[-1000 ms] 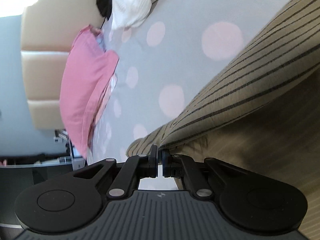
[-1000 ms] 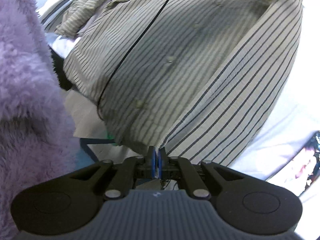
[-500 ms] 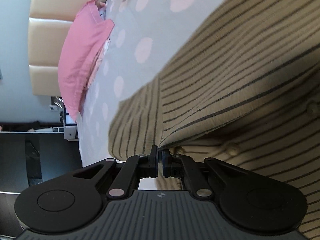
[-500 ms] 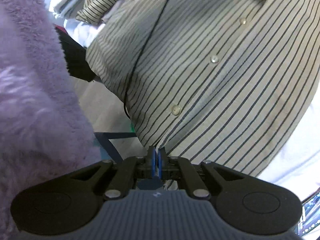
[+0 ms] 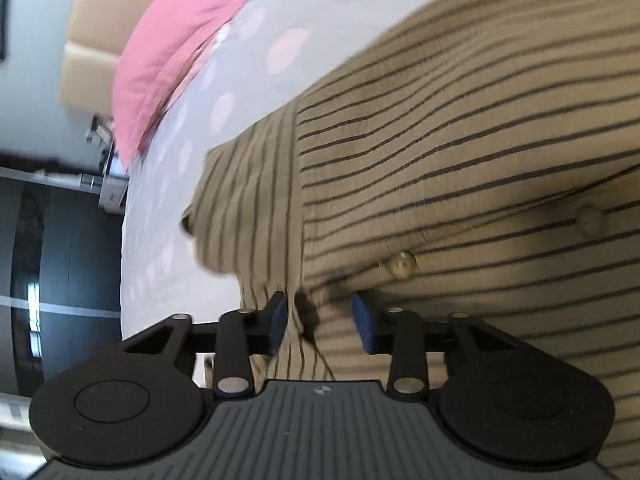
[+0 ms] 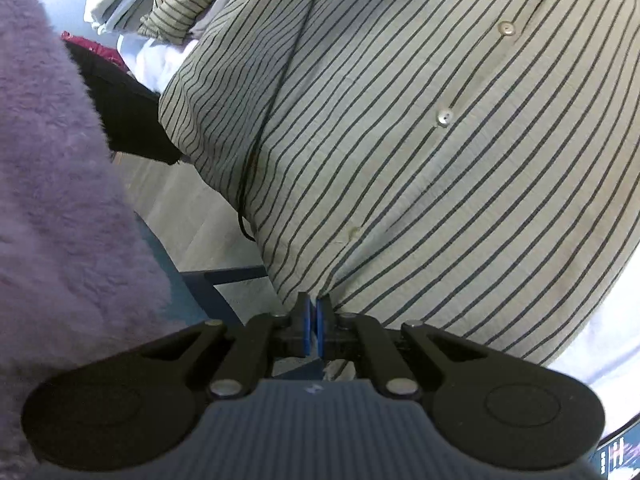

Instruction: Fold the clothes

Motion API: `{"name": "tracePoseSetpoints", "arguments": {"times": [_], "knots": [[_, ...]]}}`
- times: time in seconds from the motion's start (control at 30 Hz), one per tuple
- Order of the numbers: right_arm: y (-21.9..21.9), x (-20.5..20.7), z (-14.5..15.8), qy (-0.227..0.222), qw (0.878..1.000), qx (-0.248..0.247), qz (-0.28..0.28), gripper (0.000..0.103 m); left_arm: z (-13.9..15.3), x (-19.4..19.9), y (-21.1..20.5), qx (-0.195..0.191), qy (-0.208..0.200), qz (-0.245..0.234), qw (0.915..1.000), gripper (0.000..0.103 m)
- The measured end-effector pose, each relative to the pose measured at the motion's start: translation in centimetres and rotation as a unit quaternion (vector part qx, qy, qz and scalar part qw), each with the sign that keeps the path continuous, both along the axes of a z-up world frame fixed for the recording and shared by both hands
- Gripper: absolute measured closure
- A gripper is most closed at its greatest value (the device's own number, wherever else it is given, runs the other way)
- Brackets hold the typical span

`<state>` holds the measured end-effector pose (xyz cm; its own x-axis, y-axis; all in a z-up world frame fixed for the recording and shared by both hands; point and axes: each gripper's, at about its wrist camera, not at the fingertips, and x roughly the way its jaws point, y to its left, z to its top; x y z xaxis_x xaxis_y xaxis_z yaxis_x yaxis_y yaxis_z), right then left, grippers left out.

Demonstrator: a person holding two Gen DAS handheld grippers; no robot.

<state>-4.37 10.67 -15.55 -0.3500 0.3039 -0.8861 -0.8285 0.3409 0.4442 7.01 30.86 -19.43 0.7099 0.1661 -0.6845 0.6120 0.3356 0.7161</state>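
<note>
Striped shirt (image 5: 460, 140) is spread over the bed's dotted sheet (image 5: 248, 92), button placket facing up, one edge hanging off the bed side toward the floor in the right wrist view.

Left hand-held gripper (image 5: 320, 316): jaws have just been opening, now apart; shirt fabric lies between the pads but they don't press on it. Right hand-held gripper (image 6: 313, 322): pads together, clamped on the shirt's lower edge.

Handling, my read: thin woven cotton, light, limp, no stiffness, so it drapes and wrinkles wherever it isn't supported. Not slippery, not fragile. Buttons (image 5: 401, 265) are hard lumps; avoid pinching on them. Best hold is a hem, seam or corner, doubled cloth, both sides at matching points so the fold stays square.

Around: pink pillow (image 5: 168, 52) near the headboard (image 5: 88, 40), well apart from the shirt. Fluffy purple fabric (image 6: 60, 200) crowds the right gripper's left side. Another striped garment and pale folded cloths (image 6: 116, 4) lie beyond. Nothing sits on the shirt itself.
</note>
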Motion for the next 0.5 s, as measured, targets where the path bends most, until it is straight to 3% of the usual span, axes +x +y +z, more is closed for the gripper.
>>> {"name": "tracePoseSetpoints", "arguments": {"times": [0.17,0.4,0.47,0.5], "knots": [[0.4,-1.3,-0.6,-0.033,0.999,-0.022,0.032,0.099,4.0,-5.1,0.2,-0.052,-0.022,0.059,0.9967,0.063],[0.6,-2.8,-1.1,-0.059,0.996,-0.029,0.053,0.088,8.9,-14.2,-1.3,-0.147,-0.008,0.140,0.9790,0.059],[0.4,-3.1,-1.1,-0.061,0.996,-0.030,0.059,0.078,9.6,-16.7,-1.7,-0.168,0.000,0.174,0.9702,0.058],[0.3,-3.3,-1.0,-0.060,0.996,-0.030,0.063,0.069,9.8,-18.0,-1.9,-0.179,0.005,0.190,0.9652,0.057]]}}
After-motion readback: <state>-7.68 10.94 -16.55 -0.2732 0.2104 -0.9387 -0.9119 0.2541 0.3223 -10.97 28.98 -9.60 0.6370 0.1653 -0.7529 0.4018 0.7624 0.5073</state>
